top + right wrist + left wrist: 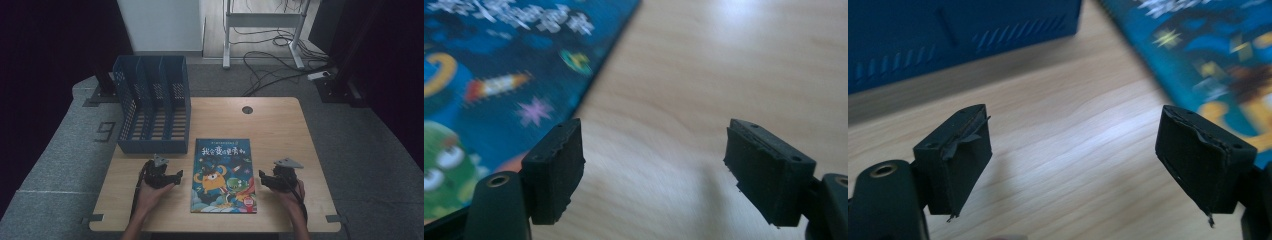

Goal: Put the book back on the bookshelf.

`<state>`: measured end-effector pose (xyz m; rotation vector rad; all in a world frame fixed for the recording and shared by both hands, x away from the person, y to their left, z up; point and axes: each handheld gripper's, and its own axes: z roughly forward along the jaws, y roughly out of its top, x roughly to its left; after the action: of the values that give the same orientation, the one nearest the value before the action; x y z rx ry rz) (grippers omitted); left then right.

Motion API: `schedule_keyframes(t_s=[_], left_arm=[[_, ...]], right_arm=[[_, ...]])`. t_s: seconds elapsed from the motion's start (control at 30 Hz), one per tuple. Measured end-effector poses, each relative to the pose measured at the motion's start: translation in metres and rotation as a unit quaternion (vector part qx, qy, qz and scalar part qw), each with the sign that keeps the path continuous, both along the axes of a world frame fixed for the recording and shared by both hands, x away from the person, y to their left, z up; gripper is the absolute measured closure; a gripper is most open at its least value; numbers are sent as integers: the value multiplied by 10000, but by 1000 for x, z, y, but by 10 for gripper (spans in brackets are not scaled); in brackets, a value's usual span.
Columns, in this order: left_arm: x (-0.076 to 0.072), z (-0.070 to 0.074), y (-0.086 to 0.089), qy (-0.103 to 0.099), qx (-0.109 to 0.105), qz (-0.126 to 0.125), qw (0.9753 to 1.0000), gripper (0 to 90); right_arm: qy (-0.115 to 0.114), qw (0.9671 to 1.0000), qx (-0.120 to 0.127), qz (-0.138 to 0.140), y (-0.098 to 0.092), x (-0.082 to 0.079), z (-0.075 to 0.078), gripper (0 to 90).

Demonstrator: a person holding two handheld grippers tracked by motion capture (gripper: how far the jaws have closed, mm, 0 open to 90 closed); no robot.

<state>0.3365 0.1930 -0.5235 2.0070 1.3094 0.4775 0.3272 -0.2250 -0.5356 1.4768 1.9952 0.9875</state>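
Observation:
A colourful picture book (223, 175) lies flat in the middle of the wooden table (280, 130), cover up. My left gripper (167, 176) rests on the table just left of the book, jaws open and empty. In the left gripper view the left gripper (1073, 150) hovers over bare wood with the book (1208, 60) at its right. My right gripper (270, 179) sits just right of the book, open and empty. The right gripper view shows the right gripper (654, 167) over bare wood, the book (499, 75) to its left.
A blue file rack (152, 105) with three slots stands at the table's back left; its wall (948, 35) fills the top of the left gripper view. A cable hole (247, 110) is near the far edge. Cables and a metal frame (265, 30) lie on the floor beyond.

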Motion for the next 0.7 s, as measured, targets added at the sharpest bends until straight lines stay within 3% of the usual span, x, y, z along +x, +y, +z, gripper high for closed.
schedule_keyframes(t_s=[0.17, 0.27, 0.37, 0.43, 0.57, 0.7], left_arm=[[2, 15, -5, -133, -83, -62, 9999, 148], [-2, 14, -4, -232, -212, -85, 9995, 163], [-4, 9, -11, -97, -45, -246, 9996, 160], [-6, 8, -16, -76, -62, -278, 9996, 177], [-10, 8, -28, -47, -65, -439, 9990, 184], [-12, 7, -32, 43, -316, -562, 9979, 193]], right_arm=[[-176, 9995, 243, 6, 12, 9, 14, 232], [-154, 9987, 447, 184, 25, 9, 14, 236], [-144, 9990, 237, 361, 40, 7, 12, 232], [-118, 9986, 295, 434, 48, 4, 10, 233], [-82, 9982, 91, 589, 64, -1, 3, 227], [-49, 9970, -53, 772, 75, -3, -3, 216]])
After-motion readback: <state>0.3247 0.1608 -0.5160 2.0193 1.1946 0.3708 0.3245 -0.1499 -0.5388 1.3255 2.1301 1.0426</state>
